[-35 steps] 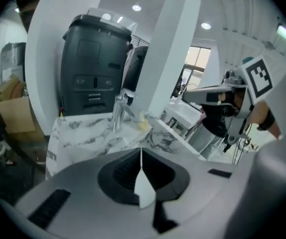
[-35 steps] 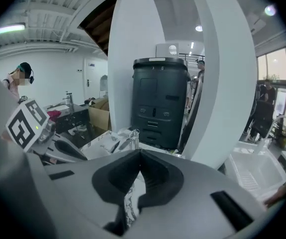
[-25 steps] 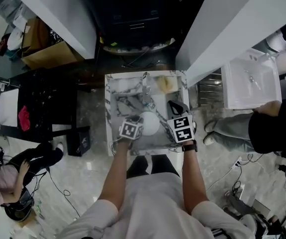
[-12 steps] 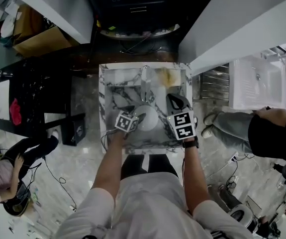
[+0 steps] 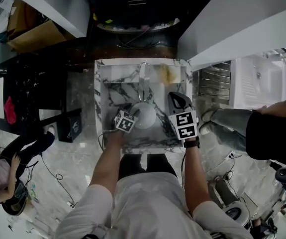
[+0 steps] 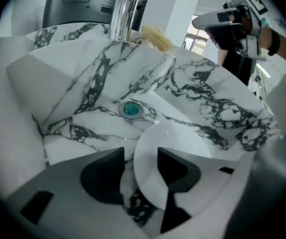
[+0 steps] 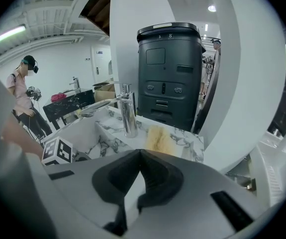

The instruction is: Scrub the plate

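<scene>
White round plate [image 6: 182, 136], plain and glossy, lies in the marble sink [image 5: 108, 96], lower centre of the left gripper view, just below the teal drain [image 6: 131, 109]. Left gripper [image 6: 141, 152]: jaws apart, just been closing, plate rim between them, pads not pressing on it. Right gripper [image 7: 140, 153]: jaws together, nothing between them, at the basin's right side.
</scene>
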{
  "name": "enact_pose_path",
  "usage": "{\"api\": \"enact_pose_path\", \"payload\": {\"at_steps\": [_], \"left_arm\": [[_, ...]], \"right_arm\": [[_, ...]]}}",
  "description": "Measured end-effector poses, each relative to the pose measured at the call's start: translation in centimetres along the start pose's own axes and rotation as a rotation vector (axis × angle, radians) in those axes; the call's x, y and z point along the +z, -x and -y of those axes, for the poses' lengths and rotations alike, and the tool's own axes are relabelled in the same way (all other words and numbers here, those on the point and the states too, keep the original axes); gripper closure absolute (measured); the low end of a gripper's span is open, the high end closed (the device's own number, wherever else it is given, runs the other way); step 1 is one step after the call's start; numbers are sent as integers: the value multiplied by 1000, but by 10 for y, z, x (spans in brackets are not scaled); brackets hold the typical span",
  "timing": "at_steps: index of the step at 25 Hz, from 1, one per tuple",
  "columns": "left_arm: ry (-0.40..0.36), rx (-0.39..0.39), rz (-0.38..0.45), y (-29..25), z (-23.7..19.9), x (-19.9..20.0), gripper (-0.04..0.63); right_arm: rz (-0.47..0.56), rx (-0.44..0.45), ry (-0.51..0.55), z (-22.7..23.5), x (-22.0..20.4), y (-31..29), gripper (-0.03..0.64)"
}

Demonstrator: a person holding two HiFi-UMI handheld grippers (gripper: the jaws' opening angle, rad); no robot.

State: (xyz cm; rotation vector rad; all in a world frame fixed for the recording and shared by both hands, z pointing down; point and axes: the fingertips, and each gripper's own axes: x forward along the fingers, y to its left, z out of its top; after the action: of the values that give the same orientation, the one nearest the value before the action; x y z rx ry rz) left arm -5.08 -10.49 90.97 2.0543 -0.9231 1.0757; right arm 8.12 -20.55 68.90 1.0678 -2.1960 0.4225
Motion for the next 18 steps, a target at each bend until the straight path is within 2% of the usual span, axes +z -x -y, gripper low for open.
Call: {"api": "enact_pose_path", "payload": {"at_steps": [1,3,6,8,10,14,18], "left_arm": [[9,28,-7,-1,-4,-1,410],[50,55,-18,-2,-11,-1,440],[128,34,-51,1,-19,-3,486],[142,16,-83,9,-25,-3,502],[185,-38,-85,16,-22,-4,517],[320,-224,-3,32,0,7,554],[322,-320,45,49,12,23,569]], "right_arm": [[3,1,2,-1,-1,-2,615],[8,5,7,-3,-3,-4,615],[-3,11,5,-7,-1,-3,615],[-2,13,5,-7,0,-3,615],[0,11,10,-4,-3,-4,615],[-3,16,-6,-3,-2,-2,615],[6,13,-19,1,2,-2,615]]}}
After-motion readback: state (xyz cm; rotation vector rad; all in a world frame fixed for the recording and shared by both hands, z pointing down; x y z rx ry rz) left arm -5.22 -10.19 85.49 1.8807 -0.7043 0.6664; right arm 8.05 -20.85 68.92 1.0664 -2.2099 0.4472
